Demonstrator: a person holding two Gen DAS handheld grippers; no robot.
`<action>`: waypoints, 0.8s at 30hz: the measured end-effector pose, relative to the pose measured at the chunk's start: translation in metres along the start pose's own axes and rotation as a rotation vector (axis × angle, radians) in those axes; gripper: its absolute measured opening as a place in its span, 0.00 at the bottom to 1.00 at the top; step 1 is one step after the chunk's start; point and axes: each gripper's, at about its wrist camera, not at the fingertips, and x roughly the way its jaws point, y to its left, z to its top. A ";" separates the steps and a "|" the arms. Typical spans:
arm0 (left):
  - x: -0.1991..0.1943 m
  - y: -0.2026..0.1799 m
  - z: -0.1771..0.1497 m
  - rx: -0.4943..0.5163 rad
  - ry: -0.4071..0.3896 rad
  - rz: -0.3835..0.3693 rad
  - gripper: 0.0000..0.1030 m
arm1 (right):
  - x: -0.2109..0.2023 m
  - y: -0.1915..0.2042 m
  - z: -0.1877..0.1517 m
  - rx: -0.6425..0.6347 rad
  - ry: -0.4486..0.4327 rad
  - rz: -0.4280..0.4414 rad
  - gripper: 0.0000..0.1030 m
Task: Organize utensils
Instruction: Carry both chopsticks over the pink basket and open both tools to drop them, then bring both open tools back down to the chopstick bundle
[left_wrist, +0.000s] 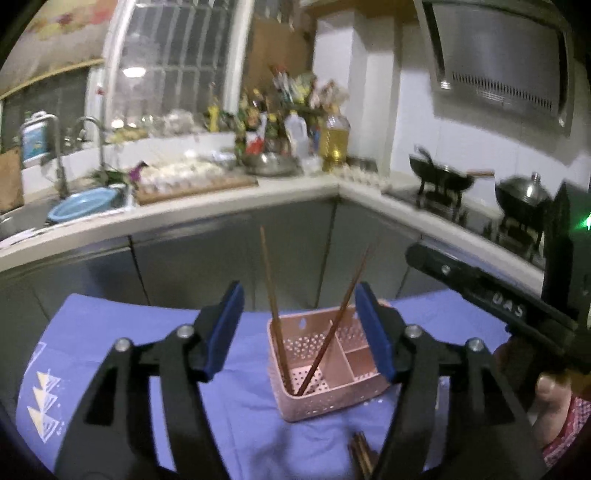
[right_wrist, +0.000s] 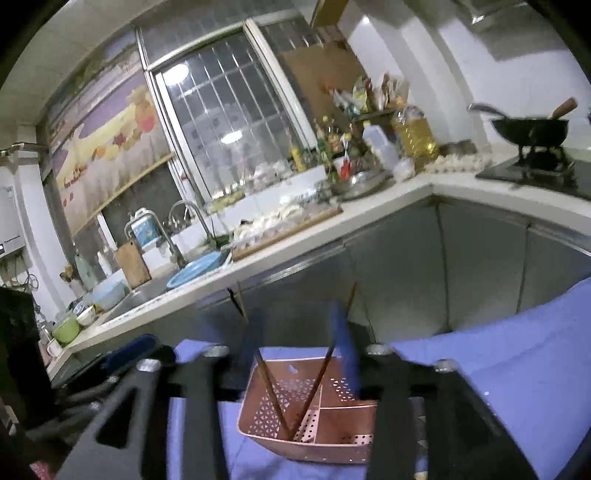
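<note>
Two chopsticks lean apart in the pink basket on the blue-clothed bench. The left gripper hangs with jaws wide, gripping nothing. The right gripper is blurred but parted, also empty.

A blue cloth covers the near surface. Blue basin sits in sink; oil bottle stands at counter corner. Black wok on stove.
</note>
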 end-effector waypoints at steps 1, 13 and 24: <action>-0.013 0.000 -0.004 -0.009 -0.017 0.002 0.59 | -0.011 0.002 -0.001 -0.005 -0.021 -0.003 0.48; -0.036 -0.016 -0.153 -0.034 0.336 -0.154 0.42 | -0.079 -0.001 -0.160 -0.003 0.287 -0.079 0.23; -0.020 -0.063 -0.225 0.070 0.523 -0.180 0.33 | -0.091 0.011 -0.244 -0.083 0.515 -0.153 0.21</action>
